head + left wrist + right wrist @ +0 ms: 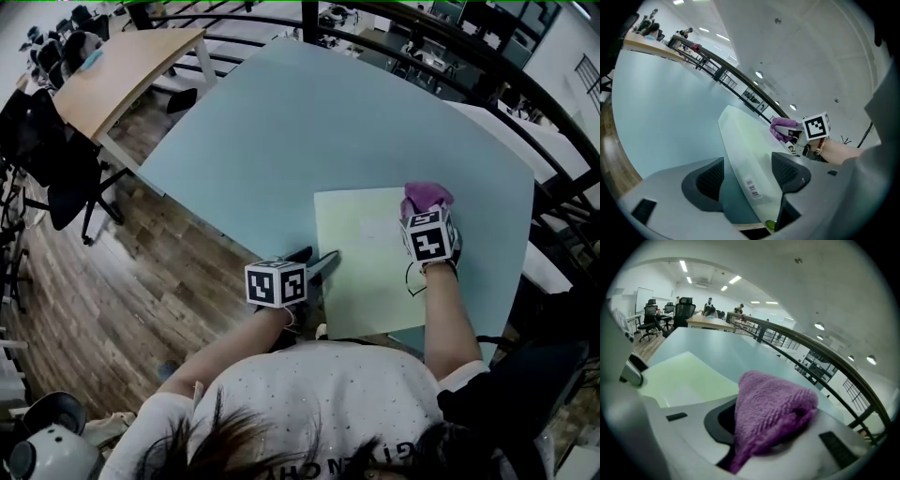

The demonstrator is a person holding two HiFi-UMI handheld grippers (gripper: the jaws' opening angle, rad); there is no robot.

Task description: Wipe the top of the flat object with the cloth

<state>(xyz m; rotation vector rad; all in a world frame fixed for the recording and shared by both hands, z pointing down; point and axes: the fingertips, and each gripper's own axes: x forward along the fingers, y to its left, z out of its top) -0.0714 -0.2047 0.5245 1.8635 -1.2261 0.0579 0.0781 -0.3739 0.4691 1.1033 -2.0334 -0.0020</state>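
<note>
Left tongs (321, 260), jaws spread, straddle the near-left edge of the pale-green flat rectangular board (366, 272) on the light-blue surface (281, 131). Right tongs (422, 216) clench the purple terry cloth (427, 196) at its far-right corner. Wiping seems just started; next, sweep the cloth across, pressing evenly.

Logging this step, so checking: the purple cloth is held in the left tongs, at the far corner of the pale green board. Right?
Not quite. The purple cloth is held in the right tongs, as the right gripper view shows. It is at the far corner of the pale green board. The left tongs stand open at the board's edge.
</note>
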